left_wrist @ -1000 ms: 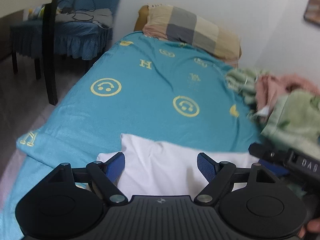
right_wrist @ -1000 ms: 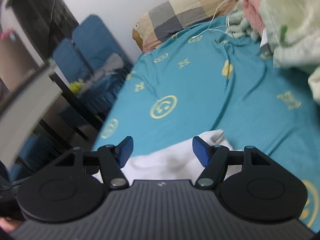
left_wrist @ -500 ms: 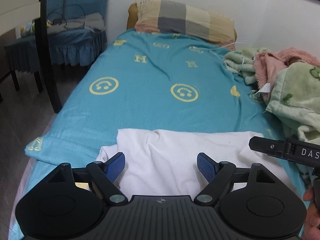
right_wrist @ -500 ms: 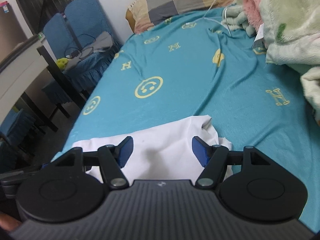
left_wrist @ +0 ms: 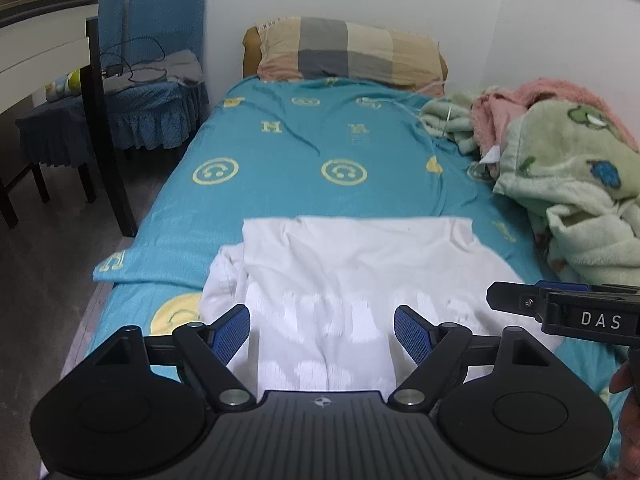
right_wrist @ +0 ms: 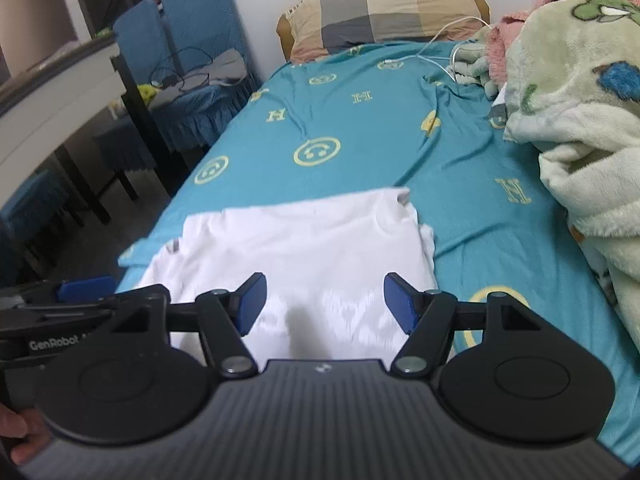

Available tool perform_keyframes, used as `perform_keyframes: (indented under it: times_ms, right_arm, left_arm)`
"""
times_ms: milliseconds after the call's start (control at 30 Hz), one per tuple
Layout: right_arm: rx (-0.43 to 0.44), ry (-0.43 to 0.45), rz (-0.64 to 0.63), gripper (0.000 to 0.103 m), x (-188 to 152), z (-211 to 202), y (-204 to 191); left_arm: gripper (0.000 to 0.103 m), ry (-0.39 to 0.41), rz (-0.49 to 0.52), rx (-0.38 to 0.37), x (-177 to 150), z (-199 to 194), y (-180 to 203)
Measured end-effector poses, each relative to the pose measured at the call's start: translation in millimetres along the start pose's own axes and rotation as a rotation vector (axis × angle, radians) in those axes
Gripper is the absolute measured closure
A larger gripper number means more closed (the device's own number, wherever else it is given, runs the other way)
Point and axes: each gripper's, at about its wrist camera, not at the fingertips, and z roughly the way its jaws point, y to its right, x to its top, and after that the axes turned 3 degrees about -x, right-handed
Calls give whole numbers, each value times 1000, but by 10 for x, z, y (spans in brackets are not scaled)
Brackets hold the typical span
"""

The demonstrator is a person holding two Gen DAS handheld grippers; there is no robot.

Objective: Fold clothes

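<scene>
A white garment [left_wrist: 352, 264] [right_wrist: 304, 244] lies folded over on the near part of the teal bed sheet [left_wrist: 304, 148] [right_wrist: 360, 120], its far edge straight, a sleeve bunched at its left side. My left gripper [left_wrist: 322, 334] hangs above the garment's near part, open, nothing between its blue pads. My right gripper [right_wrist: 324, 302] is also open and empty above the same cloth. The right gripper [left_wrist: 560, 308] shows from the side at the right edge of the left wrist view, and the left gripper [right_wrist: 80, 300] shows at the left edge of the right wrist view.
A checked pillow [left_wrist: 348, 52] lies at the bed's head by the wall. Green and pink fleece blankets [left_wrist: 560, 160] [right_wrist: 580, 100] are piled along the right side, with a white cable [right_wrist: 444, 40]. Blue-covered chairs [left_wrist: 152, 80] and a dark table leg [left_wrist: 104, 128] stand left of the bed.
Both grippers have drawn back and up from the garment, so more of it and the bed shows. Both views have rolled level. The jaws stayed open.
</scene>
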Motion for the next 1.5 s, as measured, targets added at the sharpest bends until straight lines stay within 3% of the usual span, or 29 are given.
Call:
perform_keyframes:
  times_ms: [133,233,367,567,633,800,933,1100,1267,1367,1500]
  right_arm:
    - [-38,-74,-18,36,-113,186,-20]
    - [-37,-114,-2,36,-162,289,5]
    - [-33,-110,10,35,-160,282,18]
    - [-31,-113,16,35,-132,299,29]
    - [-26,-113,32,35,-117,303,50]
    - [4,-109,123,35,-70,281,142]
    - [51,-100,226,35,-44,245,238]
    - [197,-89,400,34,-38,136,337]
    - [486,-168,594,34,-165,103,233]
    - [669,-288,768,34,-389,270,73]
    - [744,-404,1035,34,-781,519,-24]
  left_arm:
    - [22,-80,9,12,-95,183,-7]
    - [22,-94,-10,2,-111,205,-40]
    - [22,-110,-102,-54,-84,74,-98]
    - [16,-174,-433,-250,-169,-61,-319]
    - [15,-216,-551,-284,-255,6,-426]
    - [15,-299,-847,-333,-505,267,-744]
    - [17,-275,-1008,-327,-654,411,-931]
    - [43,-158,-1095,-319,-681,407,-1064]
    - [71,-86,-1060,-327,-609,340,-1047]
    - [79,-22,-1047,-376,-488,253,-1023]
    - [82,43,-1007,-415,-314,175,-934]
